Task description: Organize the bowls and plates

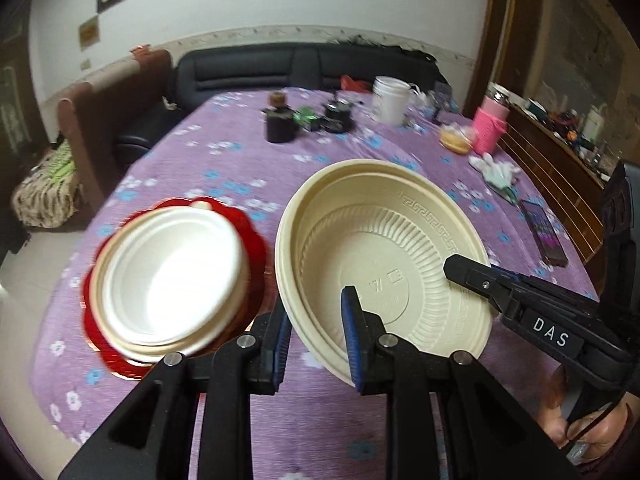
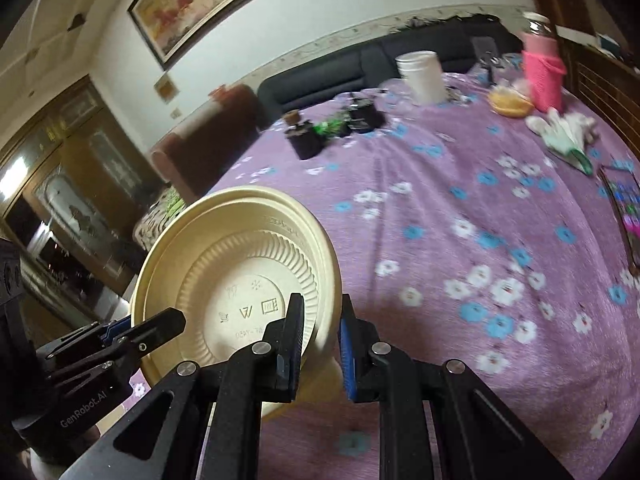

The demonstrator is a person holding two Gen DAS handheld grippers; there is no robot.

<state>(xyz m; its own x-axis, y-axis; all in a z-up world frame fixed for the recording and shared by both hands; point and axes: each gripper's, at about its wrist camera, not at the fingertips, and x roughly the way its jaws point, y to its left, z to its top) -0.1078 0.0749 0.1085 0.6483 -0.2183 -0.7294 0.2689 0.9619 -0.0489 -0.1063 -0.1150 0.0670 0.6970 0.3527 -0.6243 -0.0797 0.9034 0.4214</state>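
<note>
A cream plastic bowl with a ribbed wall hangs tilted above the purple flowered tablecloth, held from both sides. My left gripper is shut on its near rim, one blue pad inside the bowl and one outside. My right gripper grips the rim on the right. In the right wrist view the cream bowl tilts to the left, my right gripper pinches its edge, and my left gripper holds the far side. To the left, a white bowl rests on a cream dish on a red plate.
At the far end of the table stand a black bottle, a white cup, a pink cup and a bun. White gloves and a phone lie at the right. A dark sofa is behind.
</note>
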